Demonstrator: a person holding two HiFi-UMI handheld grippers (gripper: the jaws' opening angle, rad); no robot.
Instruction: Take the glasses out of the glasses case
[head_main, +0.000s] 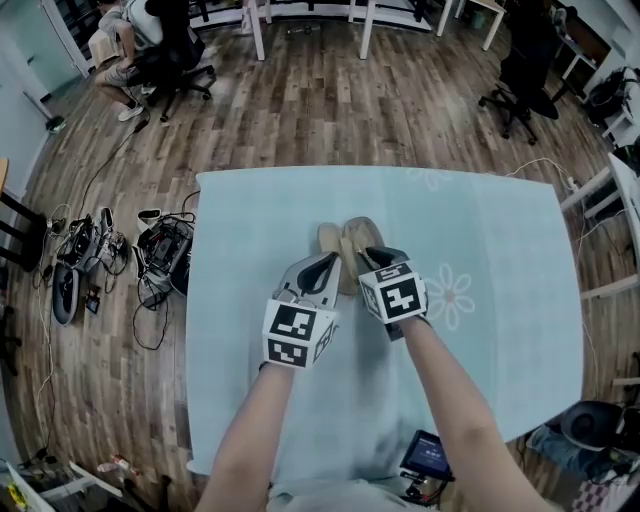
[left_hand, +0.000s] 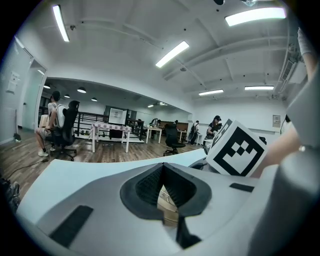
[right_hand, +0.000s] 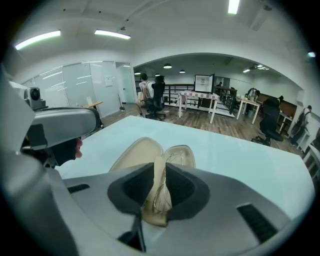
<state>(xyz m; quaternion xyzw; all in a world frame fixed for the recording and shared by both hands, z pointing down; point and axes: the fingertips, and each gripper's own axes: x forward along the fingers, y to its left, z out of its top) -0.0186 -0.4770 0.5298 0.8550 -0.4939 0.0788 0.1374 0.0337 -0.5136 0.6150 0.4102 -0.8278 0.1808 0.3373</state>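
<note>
A beige glasses case (head_main: 345, 238) lies open in the middle of the pale blue table (head_main: 500, 260). Its two halves (right_hand: 137, 155) are spread side by side. My left gripper (head_main: 326, 266) is at the case's near left edge, and beige case material (left_hand: 167, 204) shows between its shut jaws (left_hand: 164, 186). My right gripper (head_main: 376, 259) is at the near right edge. It (right_hand: 156, 187) is shut on thin gold-wire glasses (right_hand: 160, 197), which reach from the right half of the case up into the jaws. The two grippers are close together and almost touch.
A dark phone-like device (head_main: 425, 455) lies at the table's near edge by the right arm. Cables and gear (head_main: 160, 250) lie on the wood floor to the left. A seated person (head_main: 130, 45), office chairs (head_main: 520, 80) and white desks are farther back.
</note>
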